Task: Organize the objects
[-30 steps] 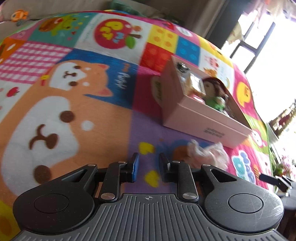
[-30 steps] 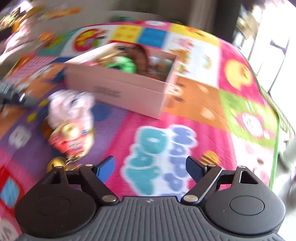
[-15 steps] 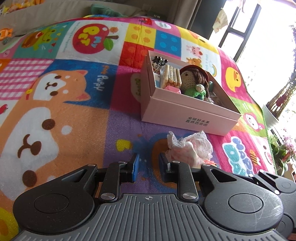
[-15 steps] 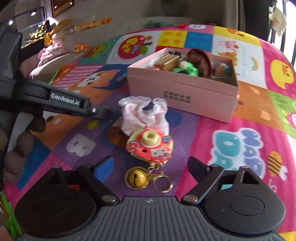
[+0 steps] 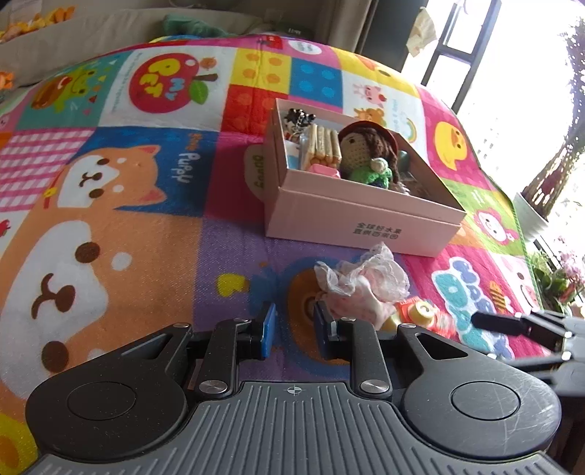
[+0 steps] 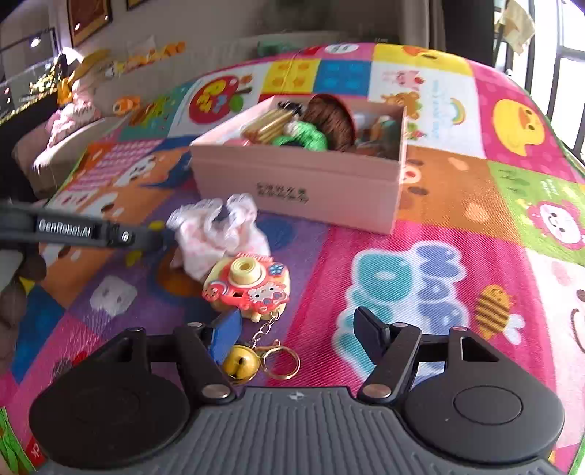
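Note:
A pink cardboard box stands on the play mat, holding a crocheted doll and several small items. In front of it lie a crumpled lacy cloth and a red-and-yellow toy camera keychain with a gold bell. My left gripper is shut and empty, just left of the cloth. The jaws of my right gripper are closing. The keychain's chain and bell lie between them by the left finger, and the pads press on nothing.
A colourful cartoon play mat covers the floor. A beige sofa with toys runs along the back, with windows on the right. A potted plant stands past the mat's right edge. The left gripper's finger reaches in from the left.
The right gripper has swung left from the mat lettering onto the toy camera, and its jaws have narrowed. The left view has levelled out; the right gripper's finger has entered it.

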Demonstrator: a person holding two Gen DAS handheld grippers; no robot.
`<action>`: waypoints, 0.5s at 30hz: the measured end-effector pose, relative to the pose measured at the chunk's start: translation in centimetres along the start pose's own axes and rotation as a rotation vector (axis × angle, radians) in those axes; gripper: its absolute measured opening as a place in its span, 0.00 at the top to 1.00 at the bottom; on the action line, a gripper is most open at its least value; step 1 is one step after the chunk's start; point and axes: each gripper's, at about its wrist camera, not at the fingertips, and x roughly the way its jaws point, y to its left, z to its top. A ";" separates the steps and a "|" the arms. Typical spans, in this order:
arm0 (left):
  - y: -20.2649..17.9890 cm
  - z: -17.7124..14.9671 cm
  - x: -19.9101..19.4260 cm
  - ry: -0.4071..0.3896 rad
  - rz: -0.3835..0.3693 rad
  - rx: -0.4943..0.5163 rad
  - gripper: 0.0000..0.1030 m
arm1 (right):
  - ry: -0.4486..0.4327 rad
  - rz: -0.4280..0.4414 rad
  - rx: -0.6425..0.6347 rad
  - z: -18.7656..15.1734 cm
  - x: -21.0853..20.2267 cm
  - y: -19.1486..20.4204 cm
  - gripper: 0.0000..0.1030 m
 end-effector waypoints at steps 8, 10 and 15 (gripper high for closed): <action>0.8 -0.1 -0.4 0.006 0.000 -0.018 0.76 | -0.096 -0.182 0.139 1.8 0.5 -4.2 0.18; 0.8 -0.1 -0.5 0.011 -0.021 -0.018 0.76 | -0.088 -0.265 0.085 1.6 1.4 -4.1 0.20; 0.8 -0.1 -0.5 0.005 -0.017 -0.022 0.76 | -0.034 -0.154 0.027 0.1 2.3 -1.7 0.24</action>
